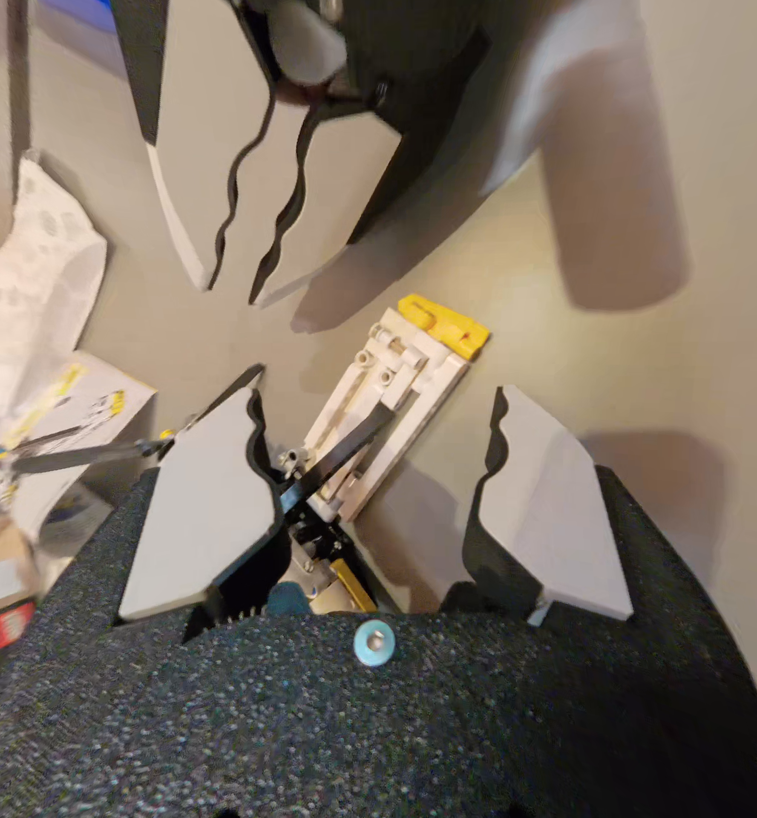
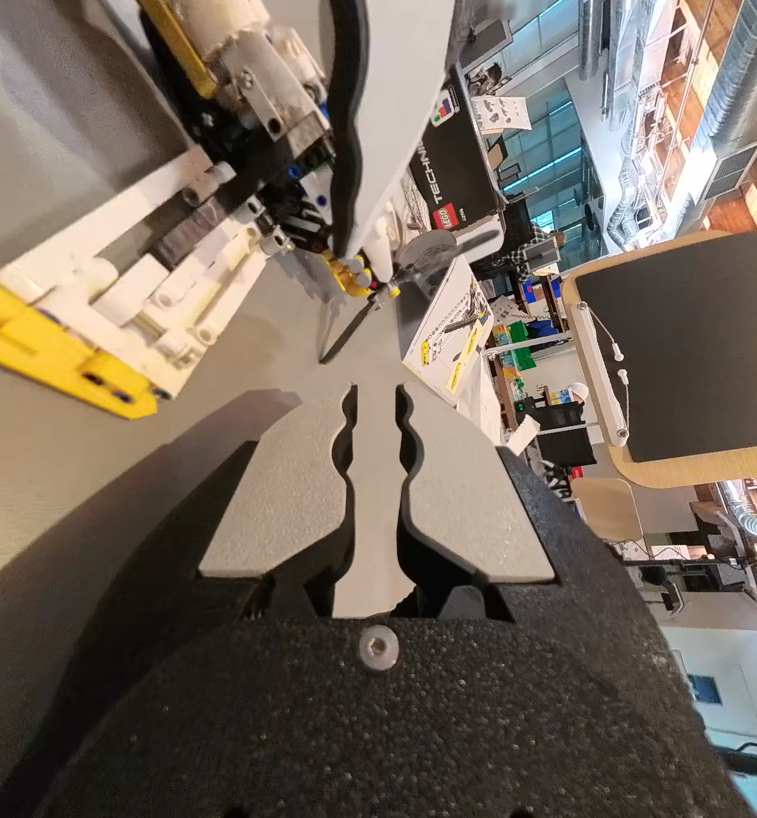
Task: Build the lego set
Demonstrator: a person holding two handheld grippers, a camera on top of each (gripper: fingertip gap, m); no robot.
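**Inspector:** State the left gripper [image 1: 378, 389].

**Assistant:** Its jaws stand wide apart and grip nothing. A white brick-built model [image 1: 390, 416] with a yellow tail piece [image 1: 445, 325] lies on the grey table [image 1: 589, 363] between the fingers. The right pad is clear of it. The left pad [image 1: 217, 487] sits close against the model's dark mid-section, and whether it touches cannot be told.

**Inspector:** And the right gripper [image 2: 376, 389]?

**Assistant:** Its fingers are nearly together with a narrow slit between them, and only bare table shows through. It holds nothing. It hangs just beyond the yellow end, apart from the model.

**Inspector:** Why does the model lie as it does?

**Assistant:** In the assistant's judgement, it rests flat on its side because neither gripper supports it. A black blade [image 1: 341, 451] crosses its body.

**Inspector:** Surroundings?

**Assistant:** An open instruction booklet [image 2: 451, 336] and a dark box [image 2: 460, 163] lie near the table edge.
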